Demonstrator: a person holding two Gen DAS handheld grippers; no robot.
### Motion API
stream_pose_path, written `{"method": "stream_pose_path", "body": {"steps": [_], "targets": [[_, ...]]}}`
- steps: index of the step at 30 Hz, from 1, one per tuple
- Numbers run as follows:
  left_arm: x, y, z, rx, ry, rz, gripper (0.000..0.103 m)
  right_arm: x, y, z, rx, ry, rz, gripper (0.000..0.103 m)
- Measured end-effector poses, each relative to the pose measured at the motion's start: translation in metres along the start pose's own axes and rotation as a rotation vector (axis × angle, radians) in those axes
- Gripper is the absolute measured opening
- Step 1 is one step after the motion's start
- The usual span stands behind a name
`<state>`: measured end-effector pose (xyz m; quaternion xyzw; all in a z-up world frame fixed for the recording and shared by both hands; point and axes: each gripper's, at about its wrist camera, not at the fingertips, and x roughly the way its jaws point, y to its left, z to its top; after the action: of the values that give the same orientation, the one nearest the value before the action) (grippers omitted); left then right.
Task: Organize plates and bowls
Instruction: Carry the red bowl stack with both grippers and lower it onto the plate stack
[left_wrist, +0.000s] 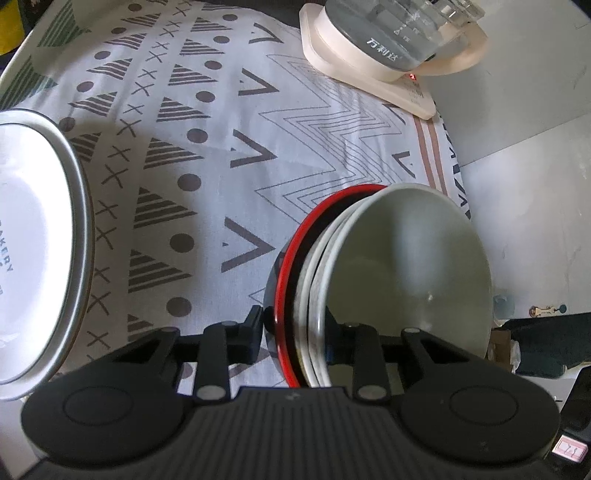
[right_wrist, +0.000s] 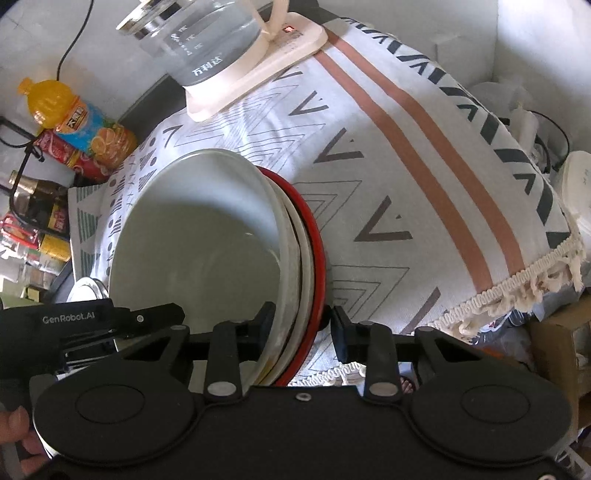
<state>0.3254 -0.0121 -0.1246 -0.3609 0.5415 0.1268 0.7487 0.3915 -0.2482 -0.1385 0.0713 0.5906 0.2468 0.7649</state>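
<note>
Stack of bowls (left_wrist: 388, 273) sits nested on the cloth (left_wrist: 221, 147): pale green bowl (left_wrist: 413, 258) innermost, white speckled ones outside it, red-rimmed black bowl (left_wrist: 291, 295) outermost; the green bowl looks empty.

Left gripper (left_wrist: 295, 332) clenched on the stack's rim, one finger against the outer black wall, the other inside the green bowl; right gripper (right_wrist: 303, 325) astride the opposite rim, inner finger on the green bowl's inside, outer finger just beside the red rim; cannot tell whether that pad presses. The left gripper's body shows in the right view, across the stack.

Left of the left gripper, close by, a white plate (left_wrist: 33, 240) with printed lettering, lying flat on the cloth, apart from the stack.

Ahead of both grippers, well beyond the stack: glass kettle (right_wrist: 199, 40) on a cream base (right_wrist: 258, 70) with a small red light; cloth between is bare.

Far left of the right gripper, off the table: orange drink bottle (right_wrist: 74, 114), red packet, dark bottle, clutter; to the right a fringed cloth edge (right_wrist: 517, 291), a white tub (right_wrist: 576, 184), a cardboard box below.

Cloth white with grey triangles, dots, crosses, chevrons and pink stripes; wall white.
</note>
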Motion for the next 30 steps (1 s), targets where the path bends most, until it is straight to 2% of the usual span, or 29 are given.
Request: {"method": "stream_pose_path", "body": {"steps": [8,16,30], "targets": [[-0.014,-0.001,0.000,0.005,-0.038,-0.006,0.029,-0.006,0.007,0.007,-0.023,-0.027,0.021,0.031],[-0.037,0.012,0.006,0.005,-0.078,-0.029,0.028,-0.014,0.036,0.014,-0.063,-0.069,0.027,0.031],[-0.089,0.083,0.018,0.036,-0.114,-0.059,0.028,-0.015,0.120,-0.007,-0.074,-0.128,0.034,0.031]]}}
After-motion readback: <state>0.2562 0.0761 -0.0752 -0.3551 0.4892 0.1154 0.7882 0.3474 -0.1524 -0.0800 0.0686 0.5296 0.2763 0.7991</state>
